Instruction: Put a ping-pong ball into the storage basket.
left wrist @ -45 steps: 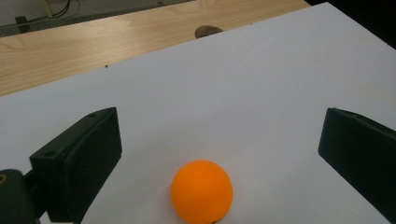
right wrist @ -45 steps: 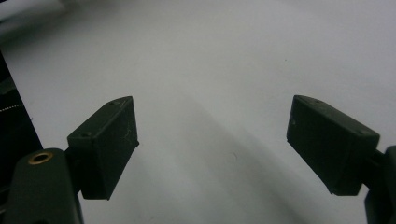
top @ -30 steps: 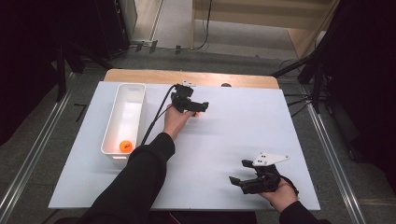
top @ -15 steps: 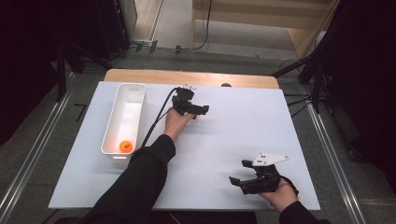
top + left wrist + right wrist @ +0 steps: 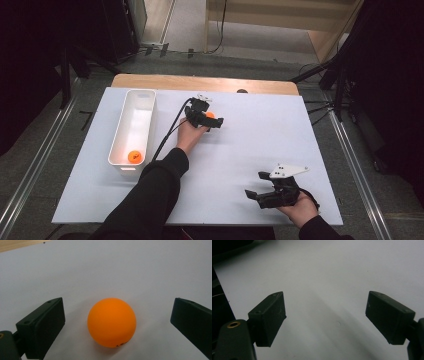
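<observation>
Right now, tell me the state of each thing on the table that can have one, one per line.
Left gripper: open, jaws either side of a ball, not touching it.
Ball on the table: loose on the white surface, not gripped.
Right gripper: open, nothing between its jaws.
White bin: upright, holding one ball.
Ball in the bin: resting at the near end.

Left gripper [image 5: 214,118] reaches forward, right gripper [image 5: 255,192] low, both jaws wide.

A white table [image 5: 260,150] bears a white bin [image 5: 132,125] and an orange ball [image 5: 111,322].
</observation>
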### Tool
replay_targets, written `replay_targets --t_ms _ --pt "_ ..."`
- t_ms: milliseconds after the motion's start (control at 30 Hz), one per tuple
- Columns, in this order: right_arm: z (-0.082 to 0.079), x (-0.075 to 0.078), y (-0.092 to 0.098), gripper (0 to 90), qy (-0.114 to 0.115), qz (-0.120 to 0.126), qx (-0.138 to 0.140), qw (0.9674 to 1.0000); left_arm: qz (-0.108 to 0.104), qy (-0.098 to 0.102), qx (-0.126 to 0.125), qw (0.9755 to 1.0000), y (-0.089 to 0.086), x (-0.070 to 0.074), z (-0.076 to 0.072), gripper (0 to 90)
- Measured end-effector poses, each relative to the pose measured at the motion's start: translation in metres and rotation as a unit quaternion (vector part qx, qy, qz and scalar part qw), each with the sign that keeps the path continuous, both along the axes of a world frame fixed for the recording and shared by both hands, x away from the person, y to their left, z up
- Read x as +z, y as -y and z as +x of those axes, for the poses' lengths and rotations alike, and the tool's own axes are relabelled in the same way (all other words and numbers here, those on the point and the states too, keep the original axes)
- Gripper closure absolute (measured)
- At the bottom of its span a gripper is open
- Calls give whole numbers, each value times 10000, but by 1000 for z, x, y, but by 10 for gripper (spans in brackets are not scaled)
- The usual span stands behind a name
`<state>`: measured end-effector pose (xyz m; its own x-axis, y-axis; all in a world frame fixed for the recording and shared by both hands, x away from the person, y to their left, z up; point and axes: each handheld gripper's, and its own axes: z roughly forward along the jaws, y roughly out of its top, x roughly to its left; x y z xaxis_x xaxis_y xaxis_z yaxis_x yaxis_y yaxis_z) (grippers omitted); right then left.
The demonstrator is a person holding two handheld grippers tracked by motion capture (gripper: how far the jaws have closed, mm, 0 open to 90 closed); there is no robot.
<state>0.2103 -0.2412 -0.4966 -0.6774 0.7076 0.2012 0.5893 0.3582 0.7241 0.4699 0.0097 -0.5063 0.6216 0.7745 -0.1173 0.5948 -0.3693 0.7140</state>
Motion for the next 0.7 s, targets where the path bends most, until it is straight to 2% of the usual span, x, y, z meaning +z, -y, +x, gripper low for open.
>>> replay_targets --t_ms 100,333,467,533,600,700 --pt "0 0 0 150 -8 8 -15 10000 123 -18 6 9999 0 -4 0 0" --pt "-1 0 0 149 -11 4 -14 10000 349 116 -35 9993 2 -8 -3 0" --pt "-1 0 0 149 -7 -3 -7 10000 620 218 13 9978 6 -9 -5 0" --pt "-1 0 0 150 -3 -26 -9 10000 824 289 120 9961 9 -10 -6 0" --pt "-2 0 -1 150 -39 -12 9 10000 858 339 125 9957 10 -10 -7 0" --pt "-2 0 -1 149 -34 2 7 10000 814 284 184 9961 8 -10 -6 13"
